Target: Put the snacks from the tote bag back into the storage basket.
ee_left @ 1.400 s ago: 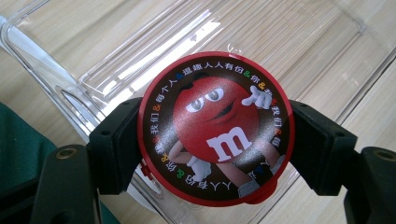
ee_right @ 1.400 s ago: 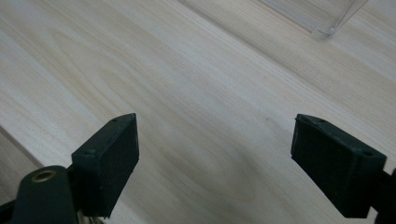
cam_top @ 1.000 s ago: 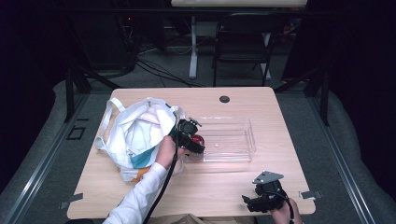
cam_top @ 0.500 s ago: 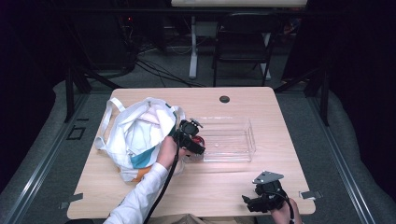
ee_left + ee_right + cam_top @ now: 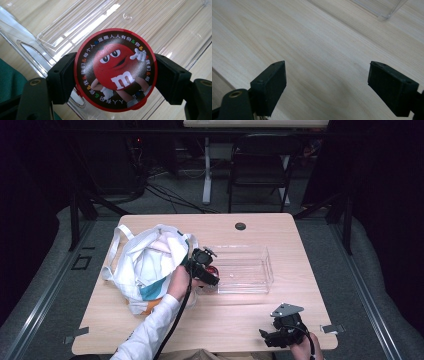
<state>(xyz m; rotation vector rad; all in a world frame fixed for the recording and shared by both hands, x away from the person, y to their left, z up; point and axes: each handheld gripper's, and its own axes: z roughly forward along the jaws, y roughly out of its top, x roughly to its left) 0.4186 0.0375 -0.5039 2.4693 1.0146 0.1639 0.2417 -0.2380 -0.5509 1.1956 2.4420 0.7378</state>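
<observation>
On the bench: a clear tray (image 5: 260,265) sits at centre, a white bag (image 5: 145,265) at 9 o'clock from it.
Left tool (image 5: 115,75): clenched on a round red tin (image 5: 115,68), held over the tray's 9 o'clock end.
Right tool (image 5: 327,87): released, holding nothing, above bare wood at 5 o'clock.
Progress: my guess is the bag is being unpacked into the tray; the tin is not yet set down, the tray looks empty, and the bag looks partly full.
</observation>
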